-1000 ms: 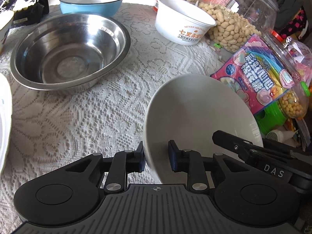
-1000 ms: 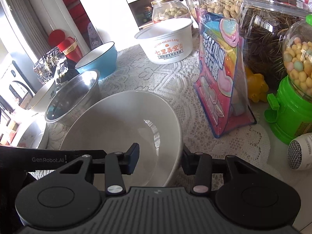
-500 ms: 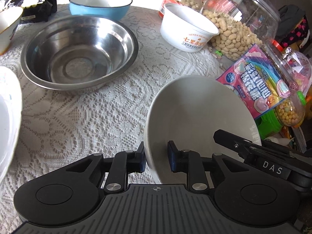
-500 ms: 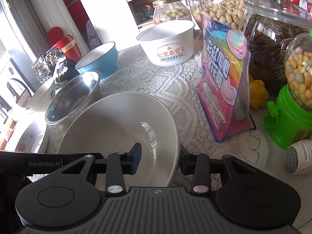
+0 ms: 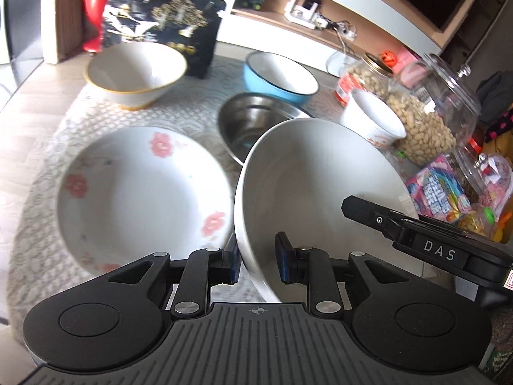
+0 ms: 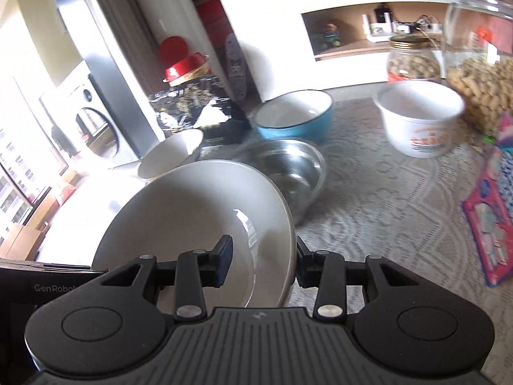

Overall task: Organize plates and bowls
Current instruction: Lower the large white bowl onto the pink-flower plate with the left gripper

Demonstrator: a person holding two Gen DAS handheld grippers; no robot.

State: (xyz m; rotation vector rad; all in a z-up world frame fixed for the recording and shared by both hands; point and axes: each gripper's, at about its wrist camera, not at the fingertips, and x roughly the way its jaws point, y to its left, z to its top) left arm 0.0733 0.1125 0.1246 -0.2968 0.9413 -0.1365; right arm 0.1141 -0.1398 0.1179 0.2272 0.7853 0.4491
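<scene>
I hold one grey bowl point(image 5: 317, 186) with both grippers at the same time. The left gripper point(image 5: 258, 264) has its fingers closed on the near-left part of the rim, one finger outside the wall and one inside. The right gripper point(image 6: 261, 264) does the same on the opposite side of the rim. I think I use two grips because the bowl is wide and smooth, and one pinch on the rim would let it swing.

The bowl is in the air, tilted, above the lace cloth point(image 6: 384, 192). In the left view it hangs just beside the floral plate point(image 5: 138, 189), which lies flat on the cloth at my left. Behind the bowl I see the steel bowl point(image 5: 253, 122), then the blue bowl point(image 5: 279, 73), and further left the gold-rim bowl point(image 5: 134, 73). A white tub point(image 6: 420, 122) stands at the right, near the peanut jar point(image 5: 429, 122) and the candy bag point(image 5: 439, 189).

My judgement is that the bowl goes to the floral plate, to make one stack, because it is now the nearest open dish. The task is at an early stage: the other bowls stand apart on the cloth.

For the next move I would make the bowl level and lower it to the plate's centre. The risk is a hard knock of ceramic on ceramic, or a slip if one gripper opens first.
</scene>
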